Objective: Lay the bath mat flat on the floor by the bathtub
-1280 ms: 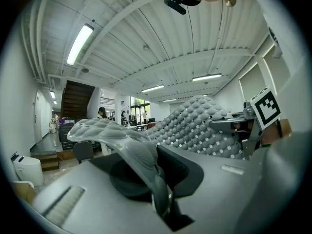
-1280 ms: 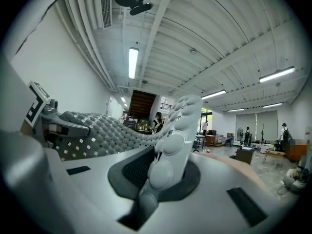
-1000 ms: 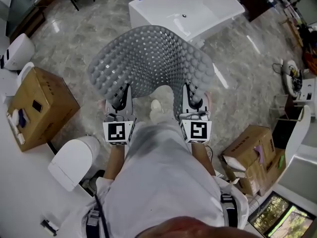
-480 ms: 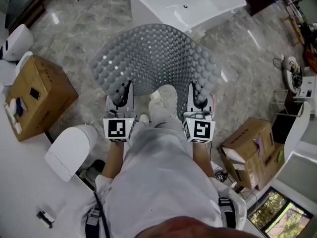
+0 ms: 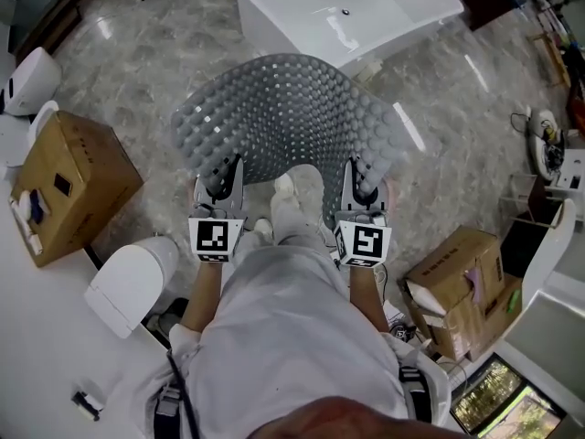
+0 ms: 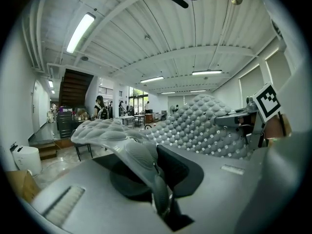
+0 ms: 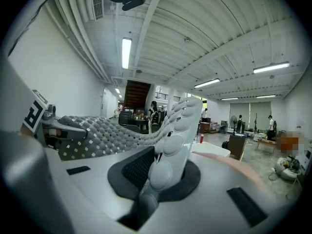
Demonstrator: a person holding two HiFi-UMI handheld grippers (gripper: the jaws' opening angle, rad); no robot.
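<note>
A grey bubbled bath mat with small holes hangs spread between both grippers, above the marble floor in the head view. My left gripper is shut on the mat's near left edge, my right gripper on its near right edge. In the left gripper view the mat is pinched between the jaws and arches right toward the other gripper. The right gripper view shows the mat clamped and curving left. The white bathtub stands just beyond the mat's far edge.
A white toilet sits near my left side, with a brown cardboard box beyond it. More cardboard boxes stand to the right. My feet show between the grippers. Marble floor lies left of the tub.
The mat and both grippers have drifted slightly forward toward the bathtub and the view has shifted with my steps. Both grips are unchanged.
</note>
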